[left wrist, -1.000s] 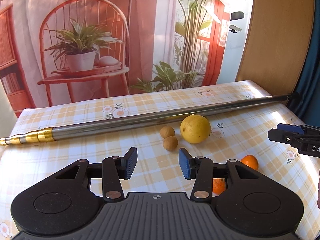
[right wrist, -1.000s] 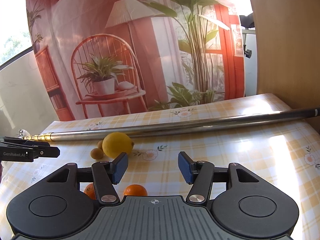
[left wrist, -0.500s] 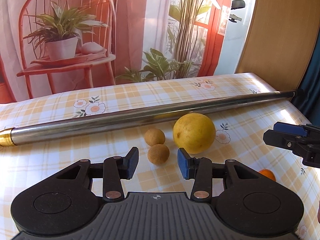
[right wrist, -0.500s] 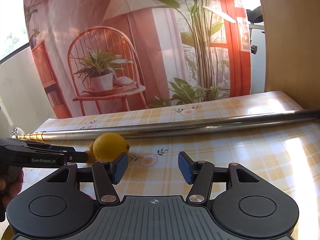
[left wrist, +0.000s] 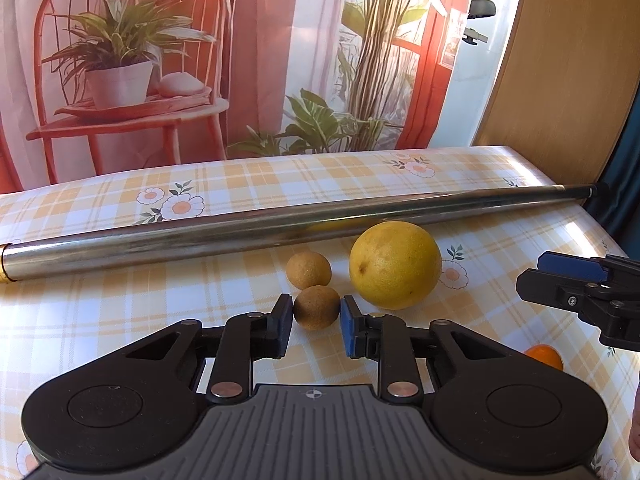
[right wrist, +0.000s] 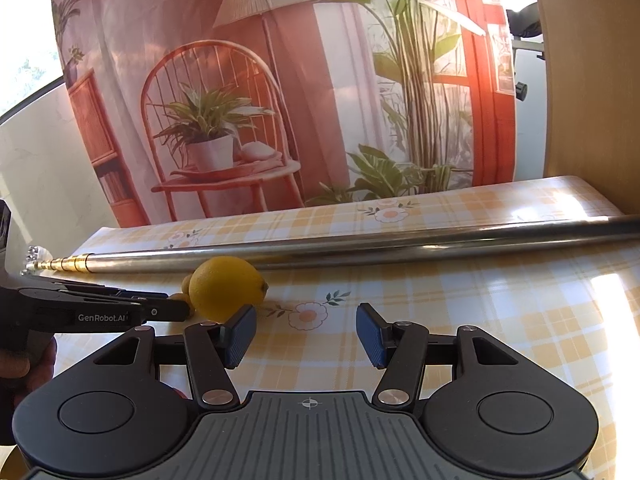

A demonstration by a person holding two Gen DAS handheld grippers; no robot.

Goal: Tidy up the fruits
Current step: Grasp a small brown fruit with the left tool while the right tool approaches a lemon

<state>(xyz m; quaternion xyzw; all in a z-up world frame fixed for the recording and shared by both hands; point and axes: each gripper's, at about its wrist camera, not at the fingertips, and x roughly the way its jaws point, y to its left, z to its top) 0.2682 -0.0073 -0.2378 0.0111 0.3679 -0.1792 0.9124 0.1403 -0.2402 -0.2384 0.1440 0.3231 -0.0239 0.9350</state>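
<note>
A small brown round fruit (left wrist: 316, 306) lies on the checked tablecloth between the fingertips of my left gripper (left wrist: 316, 320), whose blue pads have come in against its two sides. A second brown fruit (left wrist: 309, 270) sits just behind it. To their right is a large yellow citrus (left wrist: 395, 264), which the right wrist view shows as the yellow citrus (right wrist: 226, 288) ahead and to the left. My right gripper (right wrist: 306, 336) stands open over bare cloth with nothing between its fingers. An orange (left wrist: 544, 356) peeks out beneath the right gripper (left wrist: 560, 280) at the right edge.
A long metal telescopic pole (left wrist: 280, 228) lies across the table behind the fruit, its gold end (right wrist: 68, 262) to the left. A printed backdrop hangs behind the table (left wrist: 100, 320) and a wooden panel stands at the right. A hand (right wrist: 24, 364) holds the left gripper (right wrist: 172, 308).
My left gripper moved forward to the nearer brown fruit and its fingers narrowed around it. The right gripper stayed open and shifted slightly.
</note>
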